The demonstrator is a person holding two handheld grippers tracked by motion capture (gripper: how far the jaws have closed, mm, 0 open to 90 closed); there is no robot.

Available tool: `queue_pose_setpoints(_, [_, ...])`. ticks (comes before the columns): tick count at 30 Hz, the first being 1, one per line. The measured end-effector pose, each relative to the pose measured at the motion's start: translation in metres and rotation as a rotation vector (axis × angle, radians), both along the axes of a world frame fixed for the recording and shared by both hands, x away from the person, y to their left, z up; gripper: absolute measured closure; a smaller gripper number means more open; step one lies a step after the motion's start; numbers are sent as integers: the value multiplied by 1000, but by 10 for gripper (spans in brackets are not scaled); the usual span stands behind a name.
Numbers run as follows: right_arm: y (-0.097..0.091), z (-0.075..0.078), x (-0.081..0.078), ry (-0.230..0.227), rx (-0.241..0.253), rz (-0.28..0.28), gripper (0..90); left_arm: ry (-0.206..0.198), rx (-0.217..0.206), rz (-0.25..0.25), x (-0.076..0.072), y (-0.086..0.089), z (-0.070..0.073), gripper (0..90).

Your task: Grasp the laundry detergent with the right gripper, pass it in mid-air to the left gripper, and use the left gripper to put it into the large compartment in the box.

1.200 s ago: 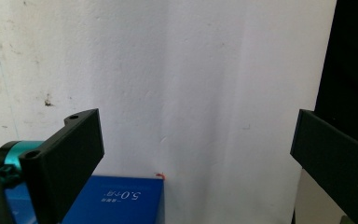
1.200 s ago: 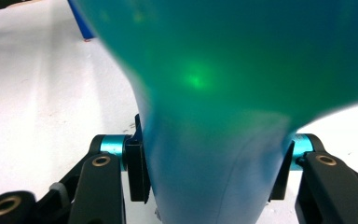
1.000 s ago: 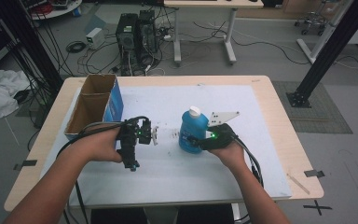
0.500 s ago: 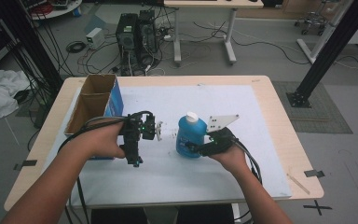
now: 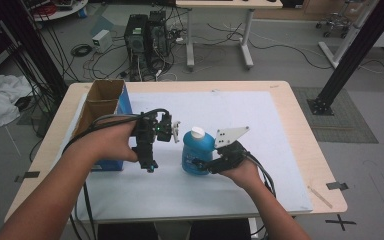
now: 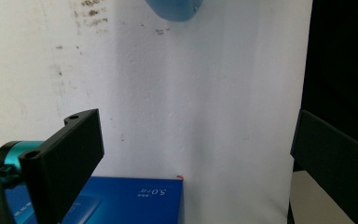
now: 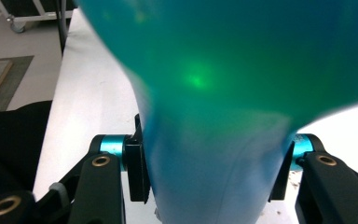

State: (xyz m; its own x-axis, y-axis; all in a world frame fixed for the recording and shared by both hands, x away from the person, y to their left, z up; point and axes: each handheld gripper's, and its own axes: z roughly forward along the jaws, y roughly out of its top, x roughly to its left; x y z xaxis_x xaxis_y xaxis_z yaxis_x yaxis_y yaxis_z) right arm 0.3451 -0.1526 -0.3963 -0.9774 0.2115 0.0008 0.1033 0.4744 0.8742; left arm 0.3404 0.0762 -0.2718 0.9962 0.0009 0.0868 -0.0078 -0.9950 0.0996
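Note:
A blue bottle (image 5: 196,150) with a white cap stands upright over the white mat (image 5: 260,130), near the table's middle. My right gripper (image 5: 200,161) comes in from the right and is shut on the bottle's lower body. In the right gripper view both pads press the sides of the bottle (image 7: 214,140), which is blurred and very close, with the right gripper (image 7: 209,170) around it. My left gripper (image 5: 161,140) is held just left of the bottle, apart from it. In the left gripper view the left gripper (image 6: 196,126) is wide open with nothing between its jaws, and the bottle's base (image 6: 175,9) shows ahead.
An open cardboard box (image 5: 102,97) with blue sides sits at the mat's left edge, right behind my left hand; its blue side (image 6: 121,200) lies under the left gripper. A strip of tape (image 5: 320,196) marks the bare table at the near right.
The right gripper has carried the bottle a little to the left and nearer the person. The left gripper has risen and shifted right, so the gap between gripper and bottle is smaller.

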Motion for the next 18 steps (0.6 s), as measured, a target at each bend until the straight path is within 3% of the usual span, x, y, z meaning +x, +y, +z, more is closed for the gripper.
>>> queue_pose_setpoints(4, [5,-1,-3,-4,-7,20,467,-7,-4,-10,0,-5,9,25])
queue_pose_setpoints(11, [14,-1,-6,-9,-11,54,467,4,-13,-16,-1,-13,15,25])
queue_pose_setpoints(18, [27,-1,-9,-7,-22,91,467,-3,-16,-54,-3,-30,18,25])
